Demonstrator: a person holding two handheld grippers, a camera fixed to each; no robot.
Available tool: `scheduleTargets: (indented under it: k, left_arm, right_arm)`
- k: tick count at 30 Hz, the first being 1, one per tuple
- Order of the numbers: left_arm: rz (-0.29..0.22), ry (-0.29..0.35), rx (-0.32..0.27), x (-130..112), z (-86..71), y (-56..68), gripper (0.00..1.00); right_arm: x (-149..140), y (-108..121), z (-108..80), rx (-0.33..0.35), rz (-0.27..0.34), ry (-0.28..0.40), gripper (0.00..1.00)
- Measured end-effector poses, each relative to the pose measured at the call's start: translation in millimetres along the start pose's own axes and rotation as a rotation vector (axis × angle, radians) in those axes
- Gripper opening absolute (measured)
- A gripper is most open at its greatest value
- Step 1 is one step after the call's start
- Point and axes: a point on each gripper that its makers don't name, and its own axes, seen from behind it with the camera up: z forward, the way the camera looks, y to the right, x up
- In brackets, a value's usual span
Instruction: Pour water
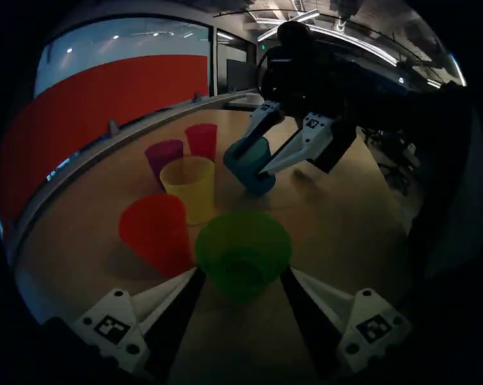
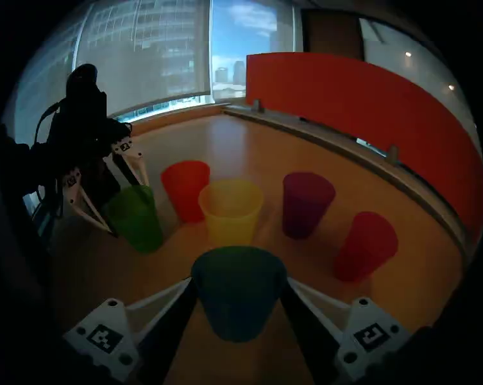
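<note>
Teal cup (image 1: 249,165), tapered and tilted, clamped in right tongs (image 2: 238,283); left tongs (image 1: 242,274) clamp green cup (image 1: 243,247).

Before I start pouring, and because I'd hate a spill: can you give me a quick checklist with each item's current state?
1. Left gripper grips green cup: ok.
2. Right gripper grips teal cup: ok.
3. Teal cup over green cup's mouth: not ok, they are well apart.
4. Water in teal cup: cannot tell.
5. Red cup clear of green cup: cannot tell, it stands close beside.
</note>
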Motion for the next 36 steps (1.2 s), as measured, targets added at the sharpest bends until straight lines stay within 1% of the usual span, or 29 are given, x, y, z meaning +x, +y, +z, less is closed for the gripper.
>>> scheduleTargets:
  k: [5,14,20,26,29,36]
  left_arm:
    - [-0.004,-0.012,0.001,-3,0.0,0.1,0.86]
    - [-0.01,-0.024,-0.001,-6,-2.8,1.4,0.86]
    - [-0.017,-0.026,0.005,-6,-5.0,1.1,0.86]
    - [-0.01,-0.04,0.002,-10,-5.8,5.0,0.86]
    - [-0.016,-0.04,0.0,-10,-5.7,6.4,0.86]
    - [-0.03,-0.044,0.01,-12,-9.1,4.3,0.86]
  right_arm:
    - [-1,1,-1.7,-0.003,0.004,0.003,0.9]
    - [-7,-1,-8.3,-0.01,-0.009,-0.013,0.91]
    - [-12,-1,-14.0,-0.017,0.006,-0.018,0.91]
    - [-16,-1,-18.7,-0.024,0.012,-0.022,0.92]
    - [-18,-1,-20.2,-0.029,0.01,-0.025,0.93]
    - [-22,-3,-23.2,-0.028,0.027,-0.024,1.0]
